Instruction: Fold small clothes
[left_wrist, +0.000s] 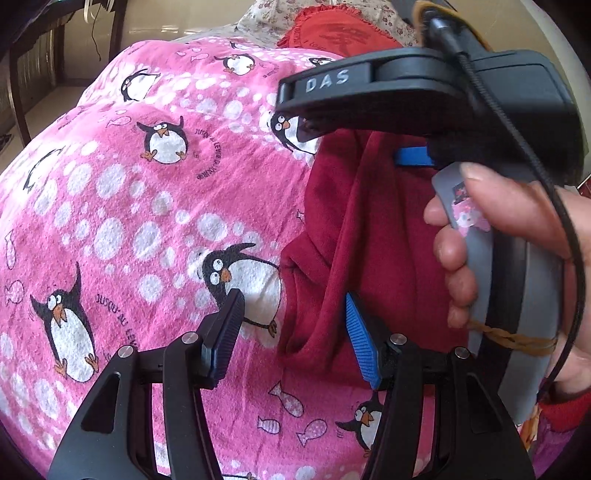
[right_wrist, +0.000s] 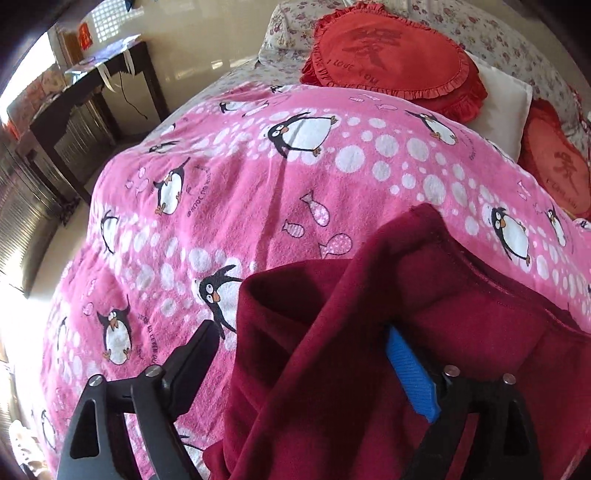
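A dark red fleece garment (left_wrist: 351, 236) hangs bunched above a pink penguin-print blanket (left_wrist: 147, 206). My left gripper (left_wrist: 293, 314) is open, its fingers on either side of the garment's lower left edge without closing on it. My right gripper (left_wrist: 369, 136) shows in the left wrist view, held by a hand (left_wrist: 461, 258) above and right, with the garment draped under it. In the right wrist view my right gripper (right_wrist: 303, 339) is open, and the garment (right_wrist: 369, 332) lies draped over and between its fingers. The blanket (right_wrist: 258, 184) spreads beyond.
Two red ruffled heart cushions (right_wrist: 391, 55) and a white pillow (right_wrist: 506, 99) lie at the head of the bed. A dark wooden table (right_wrist: 92, 96) stands on the floor to the left, beyond the bed's edge.
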